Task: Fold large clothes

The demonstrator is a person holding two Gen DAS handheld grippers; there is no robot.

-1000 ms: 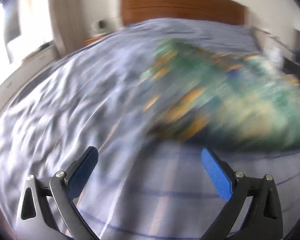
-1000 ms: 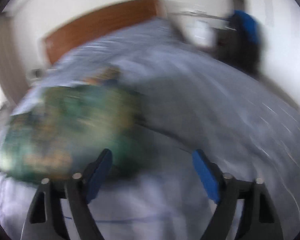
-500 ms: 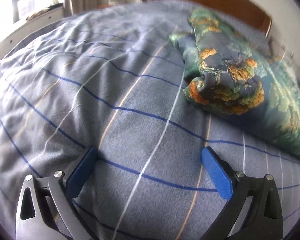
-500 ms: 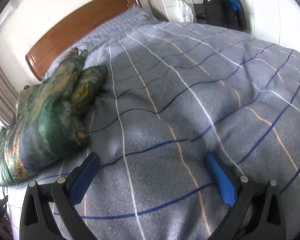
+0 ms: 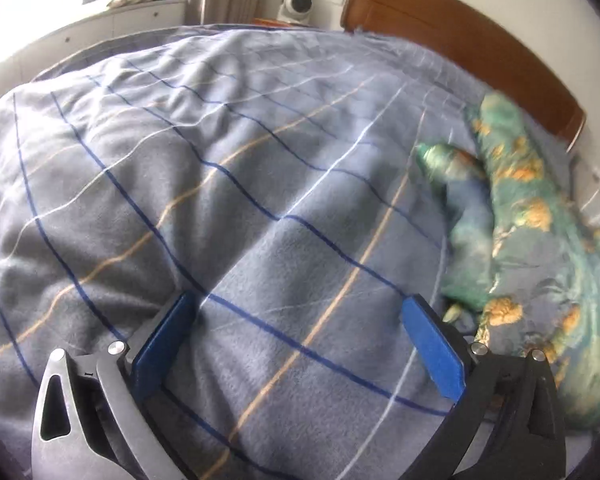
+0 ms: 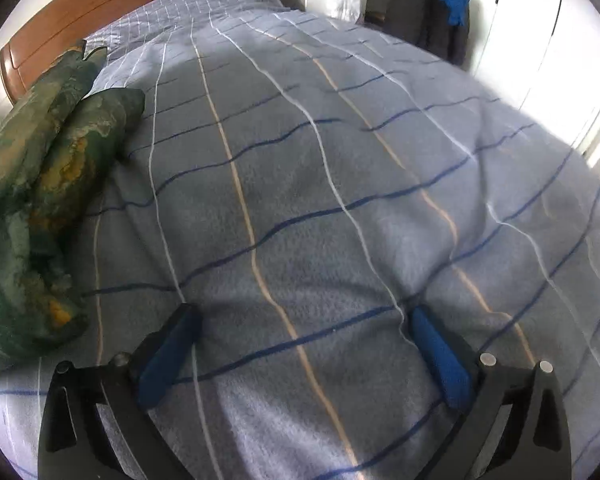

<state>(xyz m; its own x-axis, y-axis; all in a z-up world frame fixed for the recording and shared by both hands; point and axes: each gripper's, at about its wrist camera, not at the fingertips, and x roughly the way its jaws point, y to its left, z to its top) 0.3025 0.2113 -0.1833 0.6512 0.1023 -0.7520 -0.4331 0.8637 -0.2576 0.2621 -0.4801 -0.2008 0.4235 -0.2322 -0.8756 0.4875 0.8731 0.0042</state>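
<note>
Both tongs wide open, nothing between the pads. Left gripper (image 5: 300,316) and right gripper (image 6: 304,328) both point down at the plaid bed cover (image 5: 228,184), tips close to it, contact not clear. The green patterned garment (image 5: 532,248) lies bunched on the cover, between the two tools: to the right of the left gripper, to the left of the right one (image 6: 40,200). Its long axis runs away from the tongs toward the wooden headboard (image 5: 460,36). The near end sits just beside the left gripper's right pad, so I'd judge the left hand slightly nearer. Right jaws have just been opening, empty.
</note>
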